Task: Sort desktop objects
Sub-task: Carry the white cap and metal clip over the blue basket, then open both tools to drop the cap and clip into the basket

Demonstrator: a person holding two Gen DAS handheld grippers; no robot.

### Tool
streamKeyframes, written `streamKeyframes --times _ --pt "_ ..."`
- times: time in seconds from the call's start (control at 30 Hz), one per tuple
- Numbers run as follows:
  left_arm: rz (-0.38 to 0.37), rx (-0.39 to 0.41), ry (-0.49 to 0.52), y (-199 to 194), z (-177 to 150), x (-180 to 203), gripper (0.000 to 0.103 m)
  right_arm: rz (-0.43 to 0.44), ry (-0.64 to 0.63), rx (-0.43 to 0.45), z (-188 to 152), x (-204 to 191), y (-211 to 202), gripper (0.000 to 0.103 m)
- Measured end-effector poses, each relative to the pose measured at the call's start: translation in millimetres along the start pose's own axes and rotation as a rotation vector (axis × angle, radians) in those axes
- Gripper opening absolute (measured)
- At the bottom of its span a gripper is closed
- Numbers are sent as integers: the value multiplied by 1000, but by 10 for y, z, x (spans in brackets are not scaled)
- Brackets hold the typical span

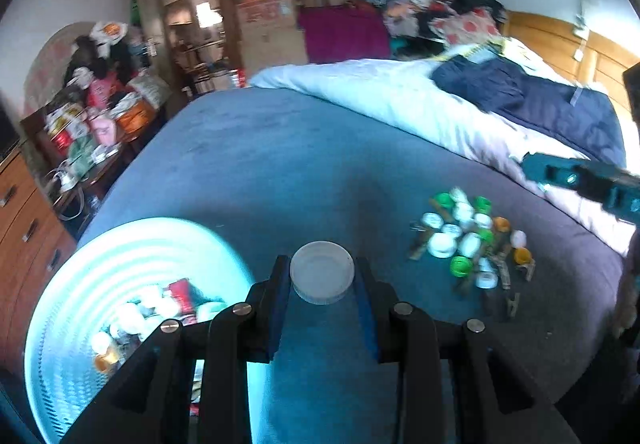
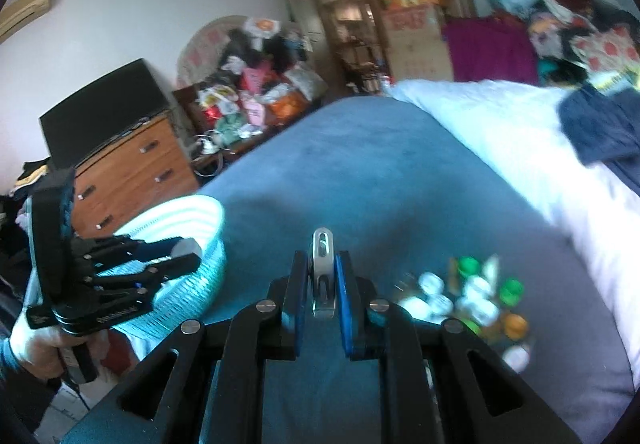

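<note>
Left gripper (image 1: 322, 278) clamps a white lid (image 1: 322, 272); right gripper (image 2: 322, 280) (nearly closed) pinches 1 metal clip (image 2: 323, 272).

Both grippers are black linkage frames with round silver pivot pins and blue pads on the inner faces of the fingers. In the right wrist view the left gripper (image 2: 176, 256) at lower left carries faint white lettering, too blurred to read. The hand (image 2: 44, 348) gripping its handle wears what looks like a light blue sleeve.
</note>
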State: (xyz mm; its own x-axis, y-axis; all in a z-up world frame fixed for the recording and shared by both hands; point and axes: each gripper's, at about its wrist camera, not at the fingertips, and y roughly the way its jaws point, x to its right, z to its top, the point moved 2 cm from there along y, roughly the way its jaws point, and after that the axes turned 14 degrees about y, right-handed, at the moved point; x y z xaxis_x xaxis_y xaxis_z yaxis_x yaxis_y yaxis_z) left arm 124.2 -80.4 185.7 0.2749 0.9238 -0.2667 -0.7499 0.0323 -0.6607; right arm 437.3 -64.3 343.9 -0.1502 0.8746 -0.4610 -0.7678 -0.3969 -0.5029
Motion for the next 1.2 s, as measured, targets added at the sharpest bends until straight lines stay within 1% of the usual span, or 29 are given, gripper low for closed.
streamKeyframes --times 0.1,0.27,0.33,0.43,0.67,0.8,0.97,1.2 --pt "33 -5 -40 -76 -100 -290 33 35 -38 -2 82 -314 131 15" --pt "100 -11 -81 -176 -227 -652 33 100 -94 -19 182 -856 357 15" --pt "138 -16 -90 -221 -291 -799 33 126 -118 -31 191 -1050 451 15" --pt "175 -16 -118 -322 -394 -996 33 166 -154 -54 184 -1373 616 15" --pt "206 -49 -186 -419 -682 -1367 33 219 -214 -111 114 -1968 965 15" --pt "217 -67 -220 -428 -820 -1545 33 224 -237 -145 65 -2173 1147 15" --pt "216 -102 -245 -403 -958 -1729 33 226 -253 -185 -1 -2338 1372 15" --pt "194 -122 -264 -299 -1060 -1808 33 224 -266 -214 -80 -2401 1477 15"
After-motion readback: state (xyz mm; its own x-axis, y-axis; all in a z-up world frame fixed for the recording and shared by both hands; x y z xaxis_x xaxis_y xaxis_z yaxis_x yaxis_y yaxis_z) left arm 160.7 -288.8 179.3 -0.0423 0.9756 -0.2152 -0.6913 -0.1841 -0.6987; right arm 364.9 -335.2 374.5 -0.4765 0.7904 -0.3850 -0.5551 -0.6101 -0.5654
